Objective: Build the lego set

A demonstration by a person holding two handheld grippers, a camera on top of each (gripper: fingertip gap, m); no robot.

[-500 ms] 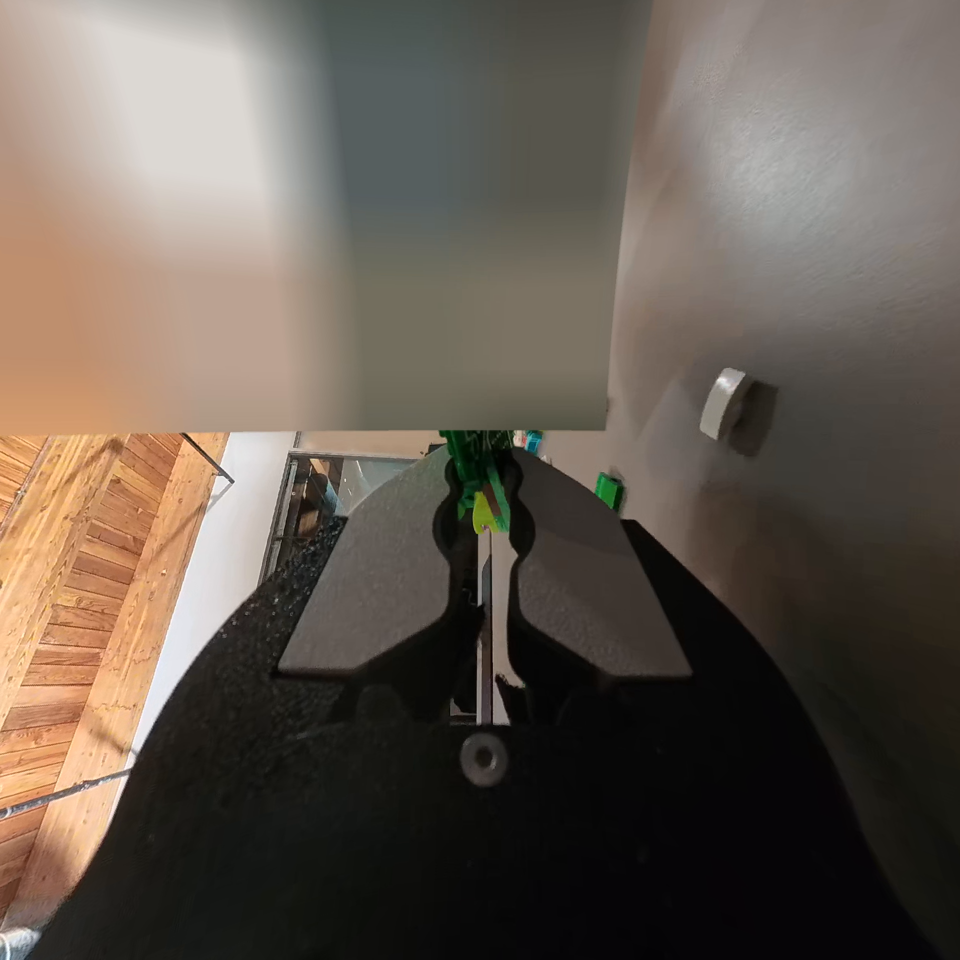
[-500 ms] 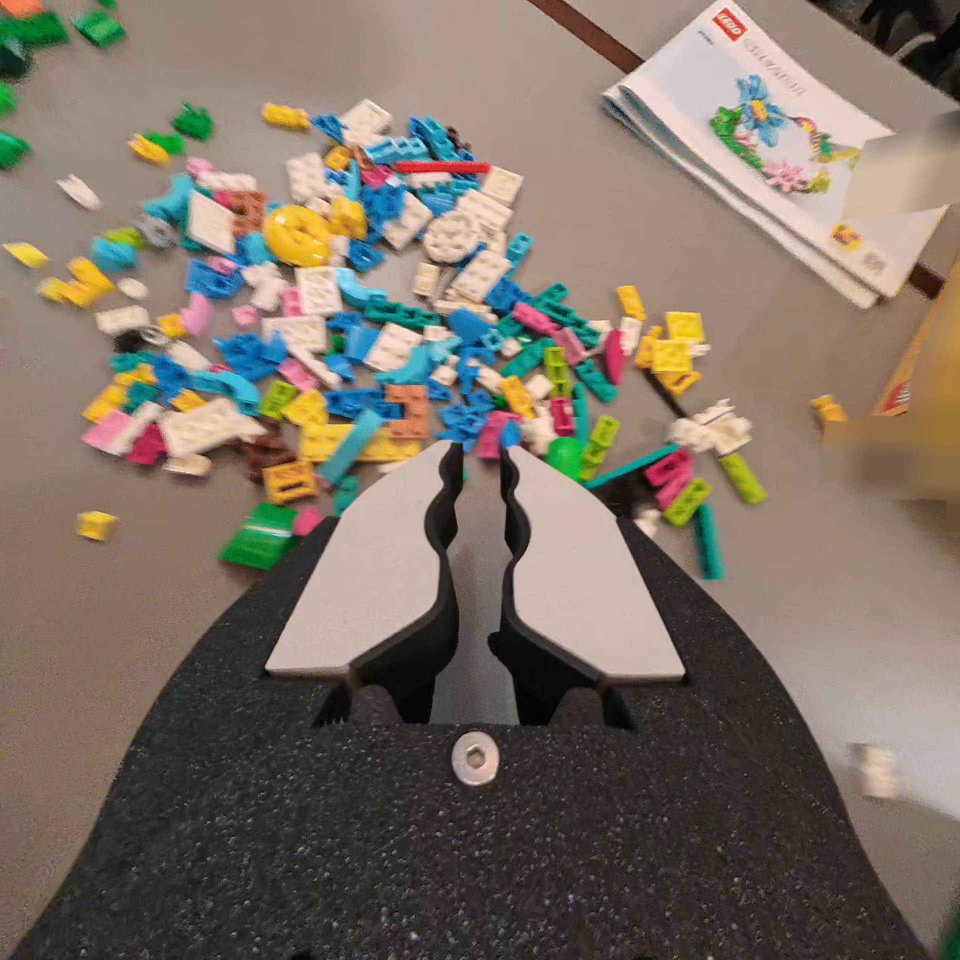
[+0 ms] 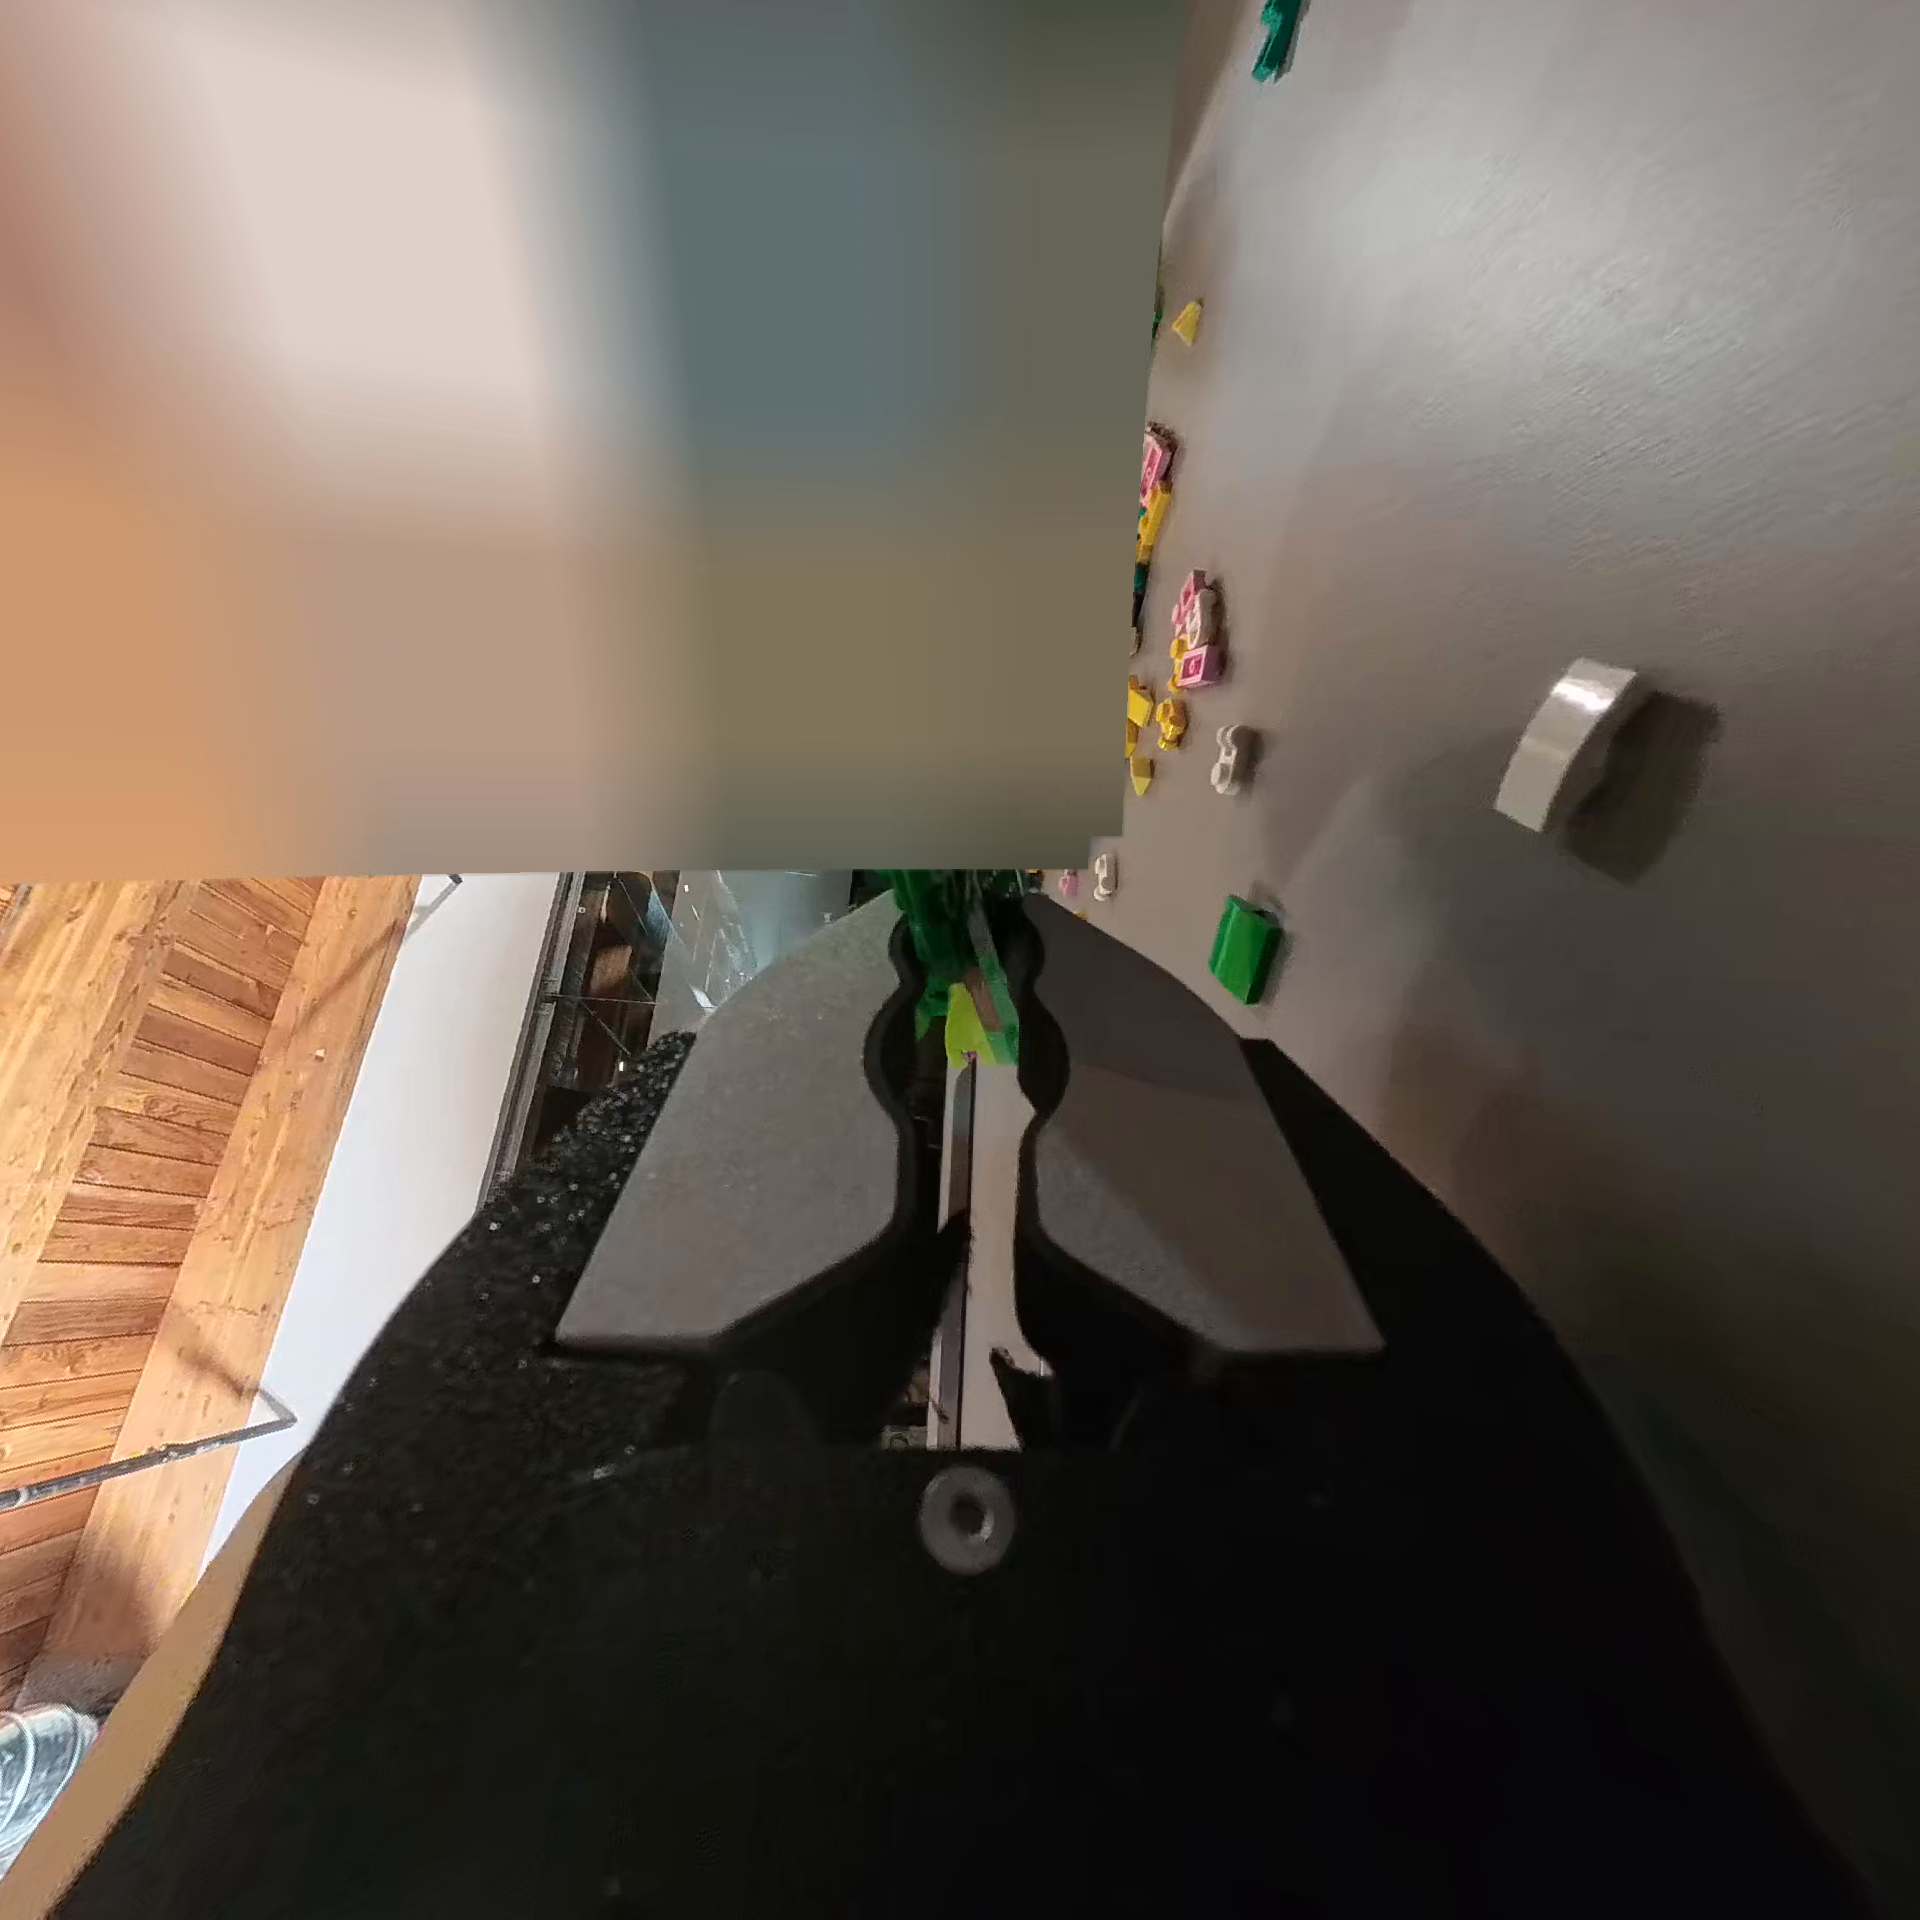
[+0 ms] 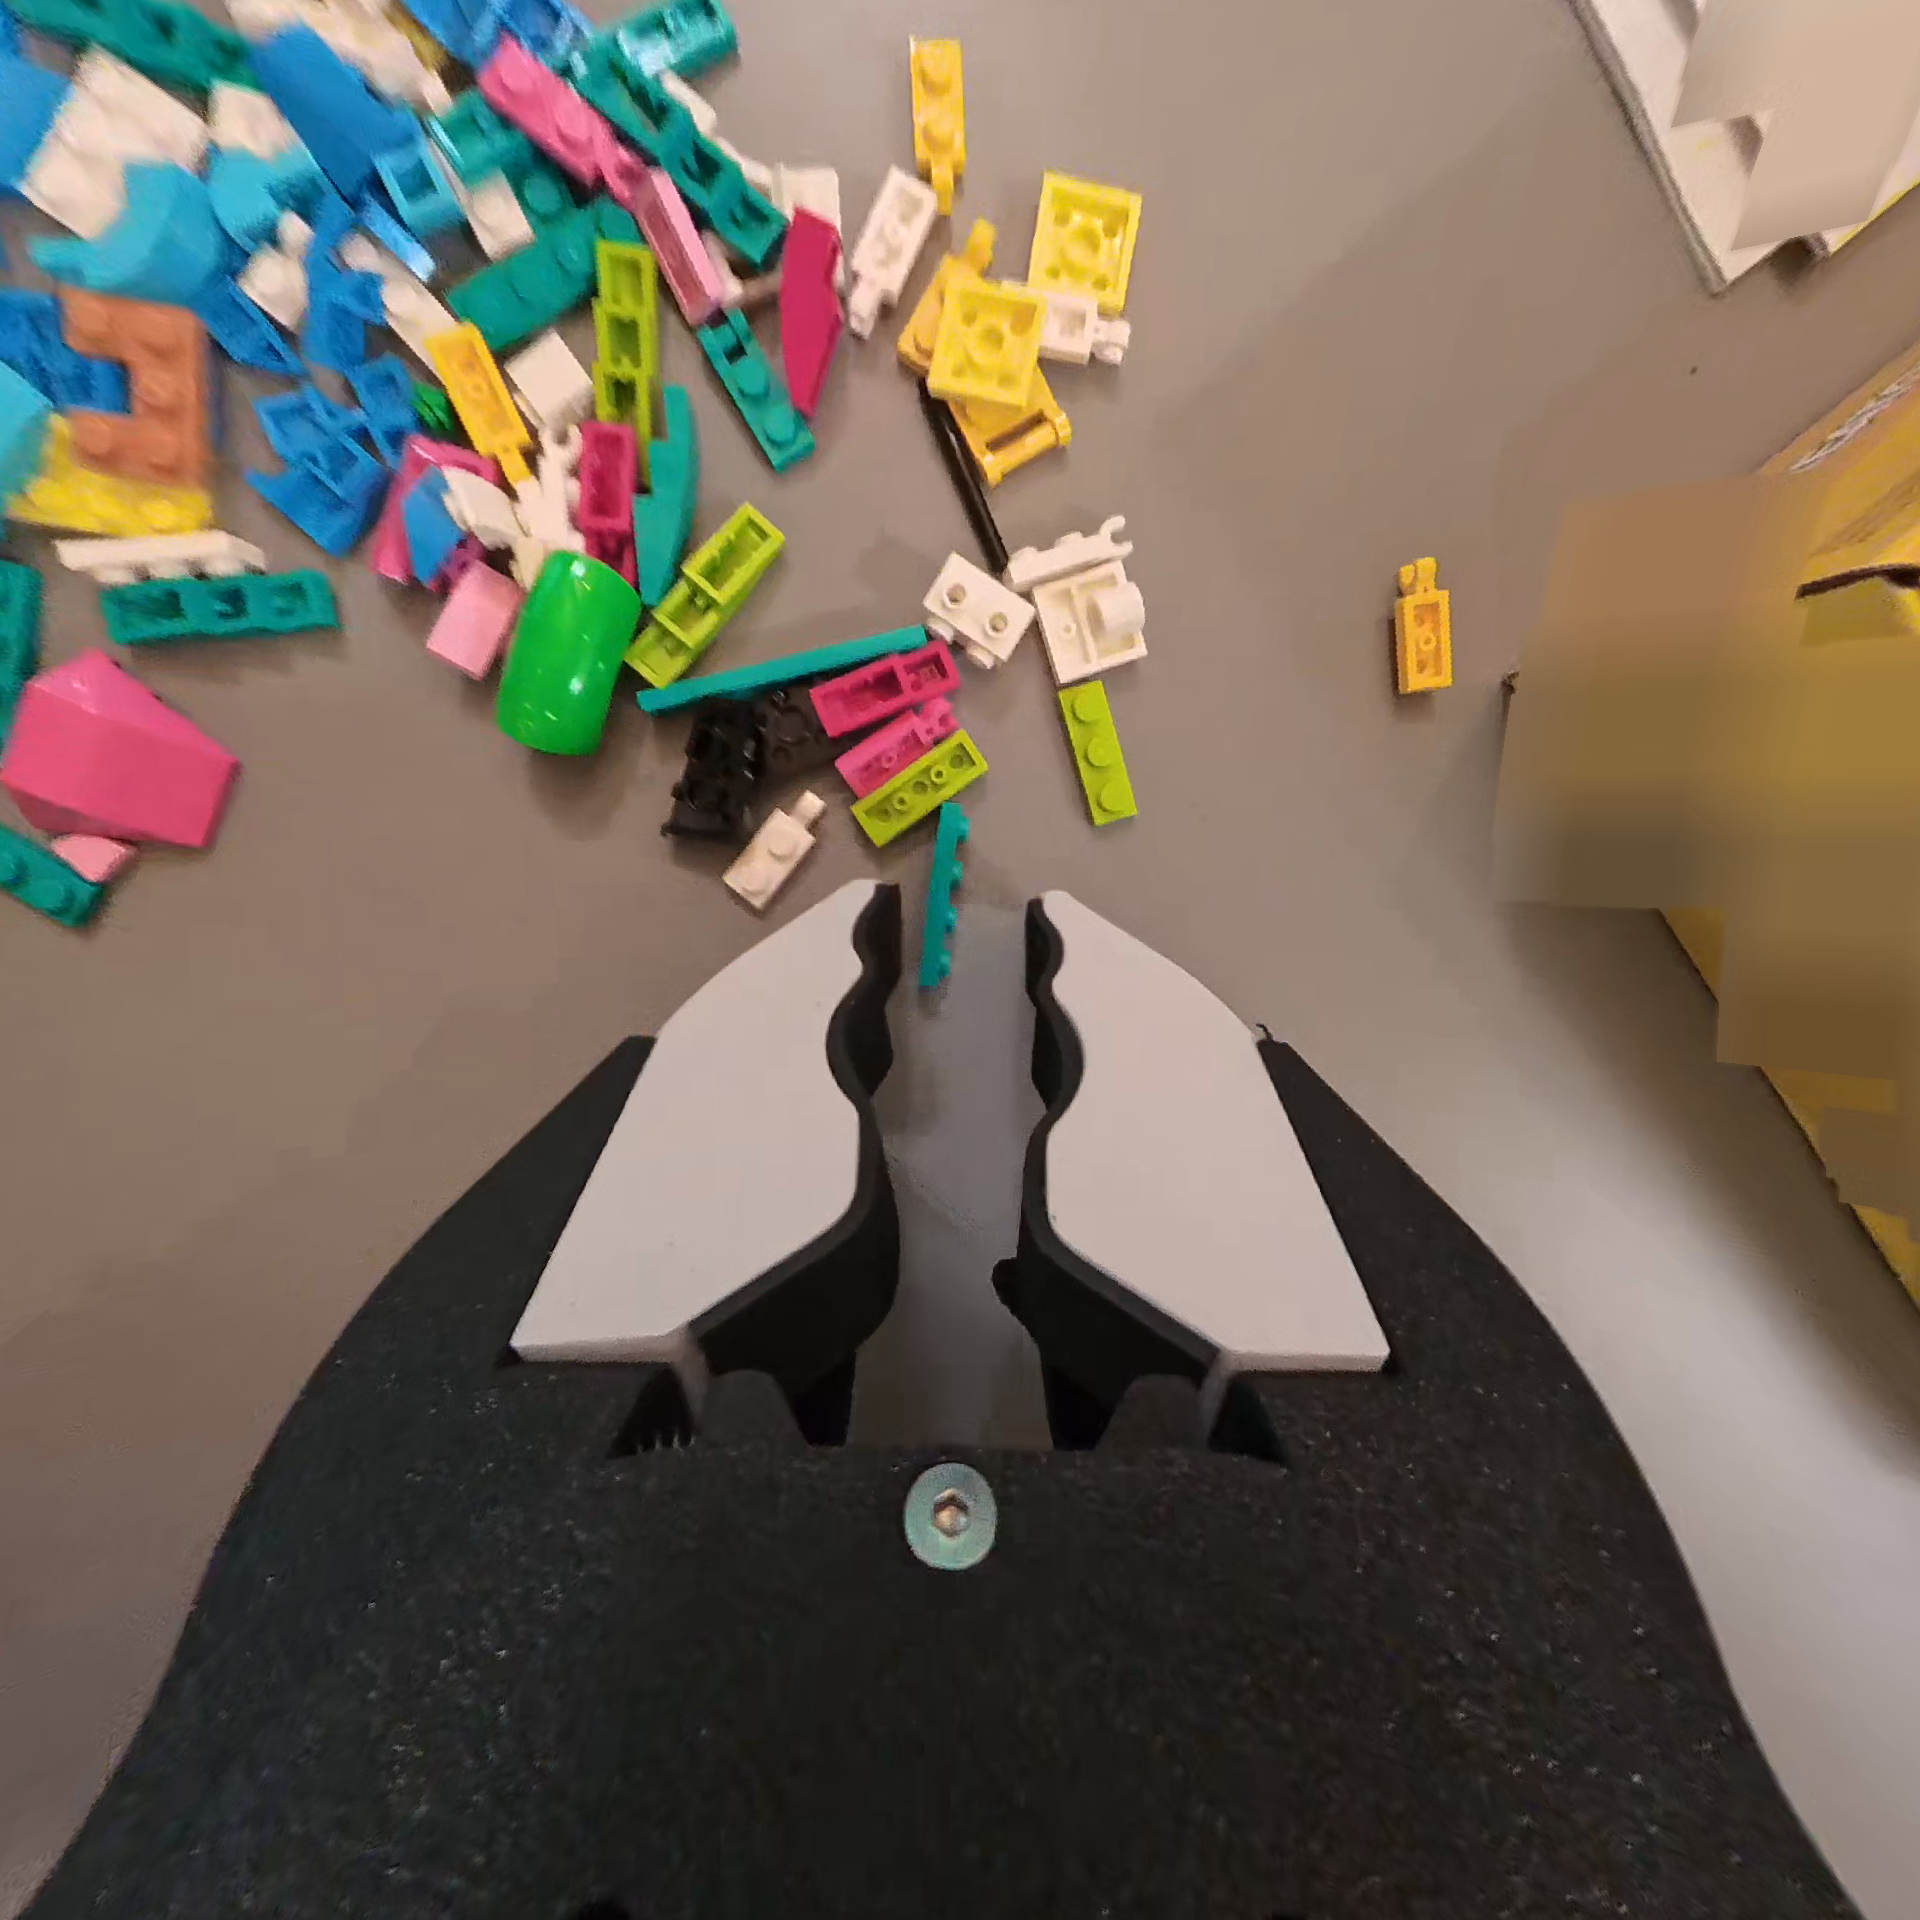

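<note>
Right tongs (image 4: 961, 935) lowered, grey table (image 4: 1351, 935), wood-plank wall (image 3: 156, 1143)

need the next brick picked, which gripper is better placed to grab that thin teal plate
Right. The right gripper is open and empty, its fingers flanking the thin teal plate. The left gripper is shut on a green brick assembly.

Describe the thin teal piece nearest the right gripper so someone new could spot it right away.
Start at the pile of bricks on the grey table. At its near edge, the thin teal piece lies on its own, pointing into the gap between the open right gripper fingers. Unlike the flat lime plate beside it, it's a narrow strip.
</note>
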